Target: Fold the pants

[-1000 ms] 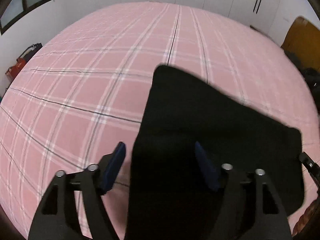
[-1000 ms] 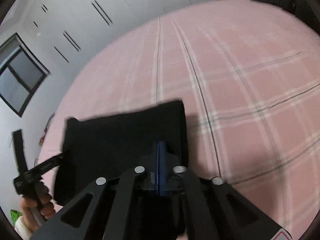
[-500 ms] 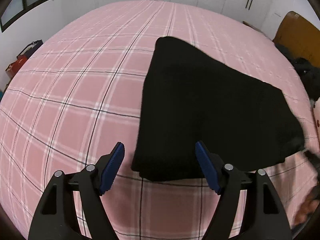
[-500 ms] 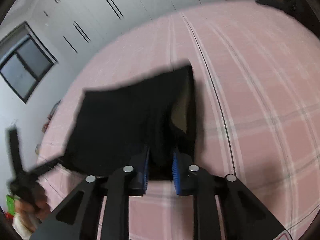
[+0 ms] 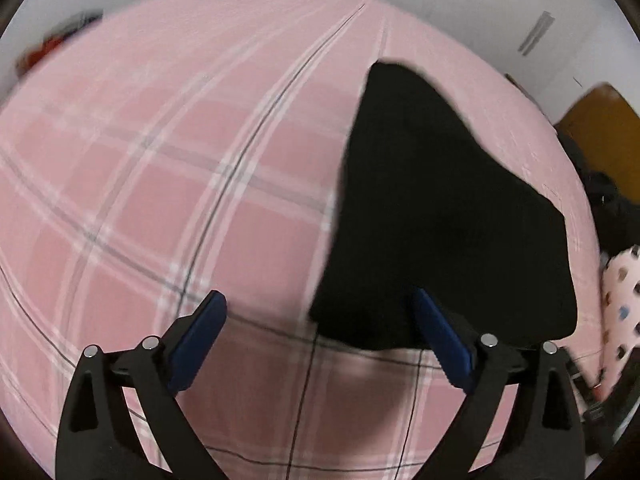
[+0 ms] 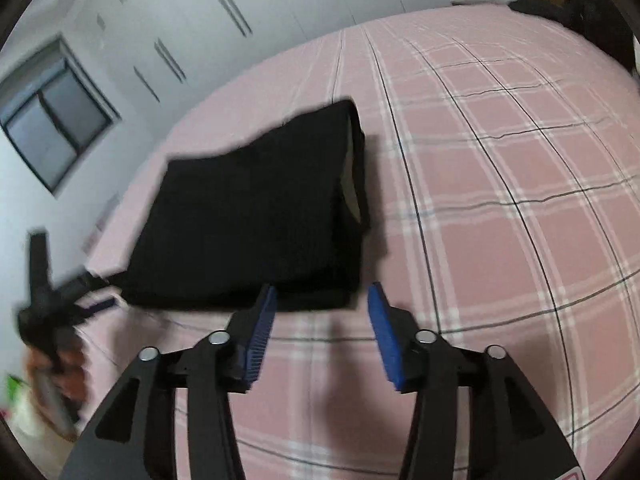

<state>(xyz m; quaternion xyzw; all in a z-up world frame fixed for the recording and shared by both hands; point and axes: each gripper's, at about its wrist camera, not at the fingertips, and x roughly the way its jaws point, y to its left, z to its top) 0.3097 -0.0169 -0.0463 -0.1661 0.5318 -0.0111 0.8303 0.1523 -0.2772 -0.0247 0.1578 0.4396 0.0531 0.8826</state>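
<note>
Black folded pants (image 6: 256, 216) flat on pink plaid bedsheet (image 6: 500, 208), left gripper (image 5: 320, 320) spread wide and empty, right gripper (image 6: 322, 304) spread, holding nothing

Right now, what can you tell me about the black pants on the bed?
The pants are plain black, soft-looking cloth, folded into a compact, roughly rectangular stack of several layers. They lie flat on the pink plaid bedspread. At the stack's right edge the layers gape slightly, showing a pale lining or label inside. Neither gripper touches them: the right gripper and the left gripper are both open, just short of the near edge. Motion blur hides any seams or pockets.
</note>
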